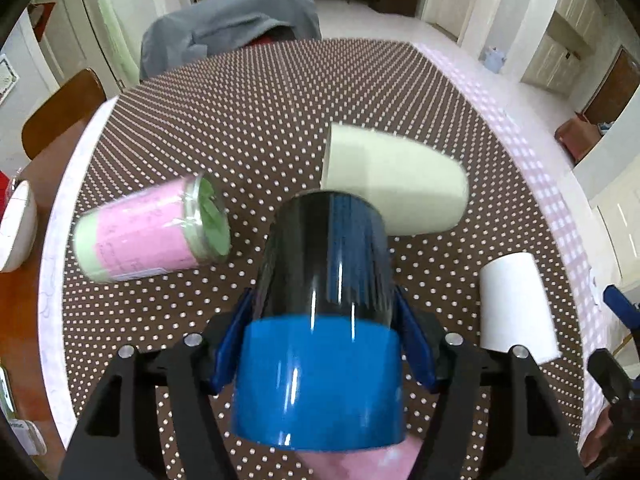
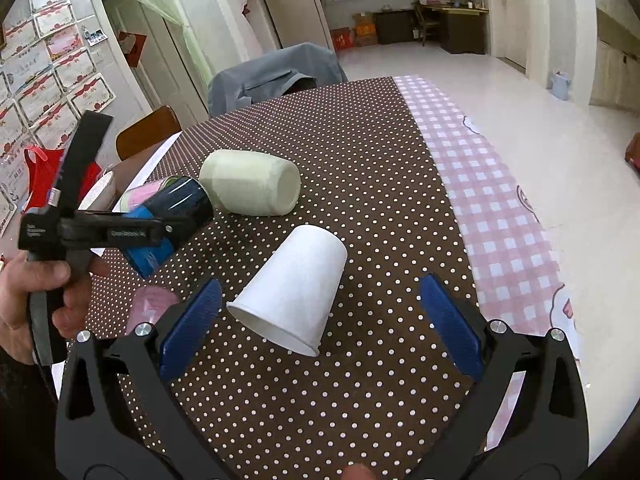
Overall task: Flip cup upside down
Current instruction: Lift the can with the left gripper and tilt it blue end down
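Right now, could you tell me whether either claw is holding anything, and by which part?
The left claw grips the blue and black cup by its sides, about mid-height. The right claw is open and holds nothing; the white paper cup stands between its fingers.

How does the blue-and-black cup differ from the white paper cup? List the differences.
The blue-and-black cup is glossy and two-toned; the white paper cup is matte and plain. The blue-and-black cup is clamped in the left gripper and tilted above the table; the white paper cup stands free on the dotted tablecloth, between the open fingers of the right gripper. The white paper cup rests mouth down and tapers upward.
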`<state>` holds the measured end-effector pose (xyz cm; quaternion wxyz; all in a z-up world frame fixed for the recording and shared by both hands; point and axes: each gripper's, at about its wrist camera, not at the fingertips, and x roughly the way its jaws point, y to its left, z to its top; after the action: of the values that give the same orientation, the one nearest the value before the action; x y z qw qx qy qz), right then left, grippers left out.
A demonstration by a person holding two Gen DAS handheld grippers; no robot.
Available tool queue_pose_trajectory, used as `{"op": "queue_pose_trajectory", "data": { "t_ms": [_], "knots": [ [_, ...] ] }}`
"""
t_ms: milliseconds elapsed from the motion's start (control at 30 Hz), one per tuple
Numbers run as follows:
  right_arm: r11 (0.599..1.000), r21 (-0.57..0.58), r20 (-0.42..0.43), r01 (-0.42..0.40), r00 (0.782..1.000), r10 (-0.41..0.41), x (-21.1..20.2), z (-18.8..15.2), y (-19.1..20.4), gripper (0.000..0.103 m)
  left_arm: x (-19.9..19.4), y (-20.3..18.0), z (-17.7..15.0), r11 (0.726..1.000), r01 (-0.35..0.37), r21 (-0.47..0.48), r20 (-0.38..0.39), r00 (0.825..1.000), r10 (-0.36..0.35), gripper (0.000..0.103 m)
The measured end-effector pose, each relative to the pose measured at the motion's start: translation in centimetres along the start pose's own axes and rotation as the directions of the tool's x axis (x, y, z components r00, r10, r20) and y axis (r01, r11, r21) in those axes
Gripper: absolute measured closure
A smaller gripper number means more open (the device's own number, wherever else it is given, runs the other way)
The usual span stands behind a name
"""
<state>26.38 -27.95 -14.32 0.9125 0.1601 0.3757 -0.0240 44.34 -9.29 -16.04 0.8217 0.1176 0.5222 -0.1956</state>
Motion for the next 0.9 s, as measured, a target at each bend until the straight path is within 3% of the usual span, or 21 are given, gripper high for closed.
{"op": "queue_pose_trajectory", "data": {
  "t_ms": [267, 600, 767, 900],
  "knots": [
    [1.0, -0.01, 0.026, -0.01, 1.0, 0.01, -2.7, -1.0, 1.0, 0.006, -5.2, -1.0, -2.9, 1.0, 0.028, -0.003, 0.08, 0.996, -0.027, 0.037],
    [1.0, -0.01, 0.064, -0.018, 0.998, 0.019, -7.1, -3.1, 1.1, 0.006, -10.6, -4.6, -10.4, 0.998, 0.063, 0.004, 0.154, 0.986, -0.063, 0.037],
    [1.0, -0.014, 0.069, -0.015, 0.997, 0.016, -8.4, -4.3, 0.7, 0.006, -11.4, -6.6, -14.0, 0.997, 0.08, 0.004, 0.176, 0.981, -0.08, 0.037],
    [1.0, -0.011, 0.07, -0.012, 0.997, 0.013, -9.2, -5.4, 0.3, 0.006, -9.9, -8.3, -16.4, 0.994, 0.106, 0.005, 0.149, 0.983, -0.106, 0.037]
  ]
}}
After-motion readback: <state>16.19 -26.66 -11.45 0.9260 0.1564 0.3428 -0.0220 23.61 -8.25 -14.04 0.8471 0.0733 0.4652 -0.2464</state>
